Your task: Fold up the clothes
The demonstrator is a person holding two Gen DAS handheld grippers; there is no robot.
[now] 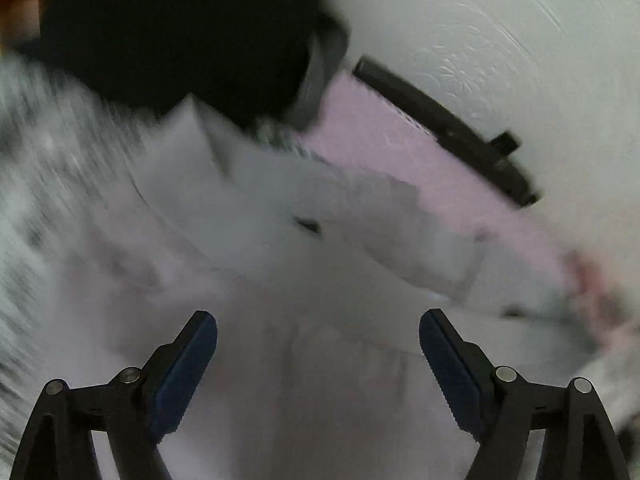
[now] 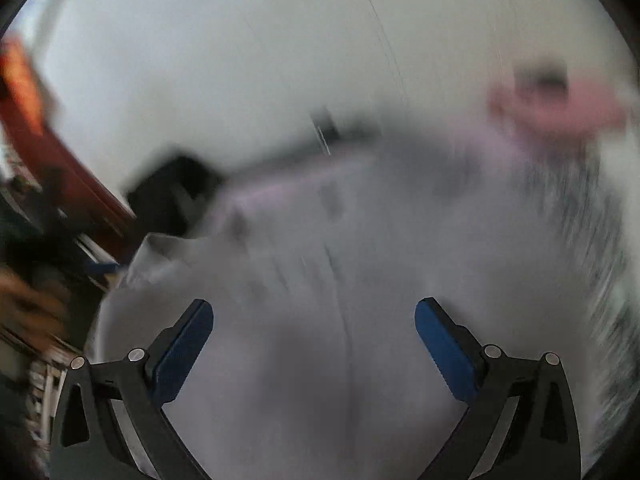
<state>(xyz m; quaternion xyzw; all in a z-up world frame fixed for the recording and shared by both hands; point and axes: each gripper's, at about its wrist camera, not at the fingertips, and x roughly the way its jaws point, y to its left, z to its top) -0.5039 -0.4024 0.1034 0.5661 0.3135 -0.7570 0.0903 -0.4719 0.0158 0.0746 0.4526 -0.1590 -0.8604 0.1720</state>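
Observation:
Both views are blurred by motion. A pale grey-white garment [image 1: 304,280] lies spread on a white surface, with a collar-like fold near its middle. My left gripper [image 1: 318,340] is open just above it, nothing between its blue pads. In the right wrist view the same pale garment [image 2: 340,300] fills the lower middle. My right gripper [image 2: 314,328] is open over it and holds nothing. A pink cloth [image 1: 400,140] lies under the garment's far edge.
A black garment [image 1: 180,32] lies at the far left, beside a grey speckled cloth [image 1: 36,160]. A dark bar-shaped object [image 1: 448,128] lies on the white surface [image 1: 500,20]. The right wrist view shows an orange-red edge [image 2: 60,152], a dark object [image 2: 172,196] and a pink blur [image 2: 560,108].

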